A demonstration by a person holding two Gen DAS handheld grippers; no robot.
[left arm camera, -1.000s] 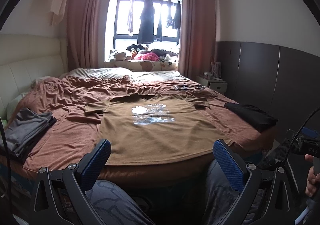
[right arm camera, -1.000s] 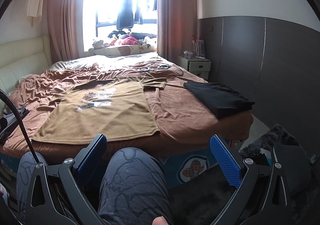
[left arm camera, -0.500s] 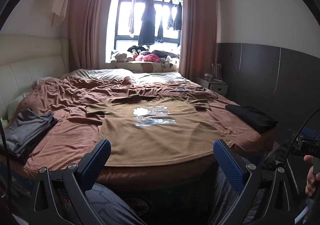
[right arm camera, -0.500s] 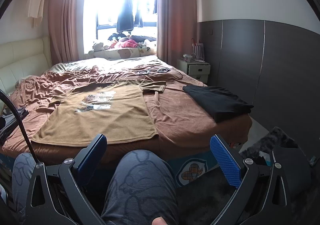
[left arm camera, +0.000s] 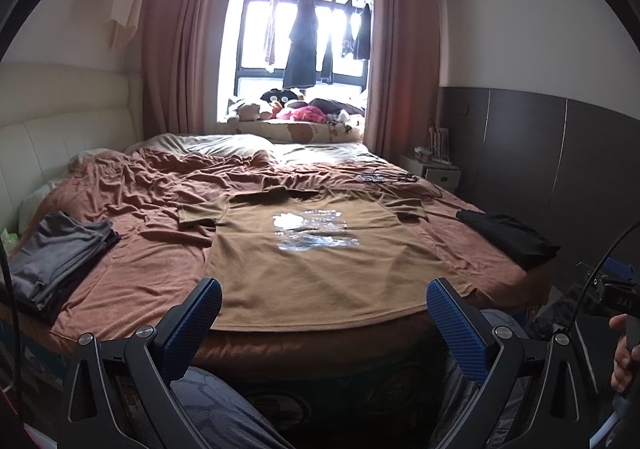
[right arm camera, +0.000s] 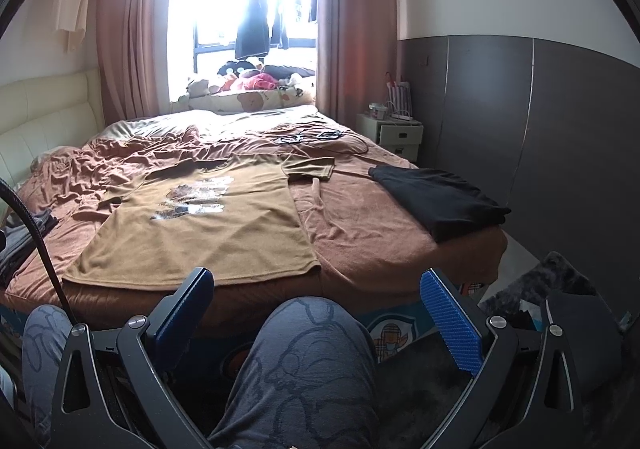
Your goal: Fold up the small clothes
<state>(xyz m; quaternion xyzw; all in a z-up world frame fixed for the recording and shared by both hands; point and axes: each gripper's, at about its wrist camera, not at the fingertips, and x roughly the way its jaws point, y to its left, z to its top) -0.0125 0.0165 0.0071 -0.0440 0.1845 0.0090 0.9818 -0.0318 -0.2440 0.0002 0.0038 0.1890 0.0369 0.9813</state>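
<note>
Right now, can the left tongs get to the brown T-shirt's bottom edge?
Probably yes. The left tongs are open and empty, the brown T-shirt lies flat just ahead, and nothing sits between them.

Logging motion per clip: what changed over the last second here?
Both cameras rose slightly, so the bed sits lower in view. Nothing was grasped or released: the left gripper and right gripper stayed open and empty. The T-shirt stayed flat and unfolded.
</note>
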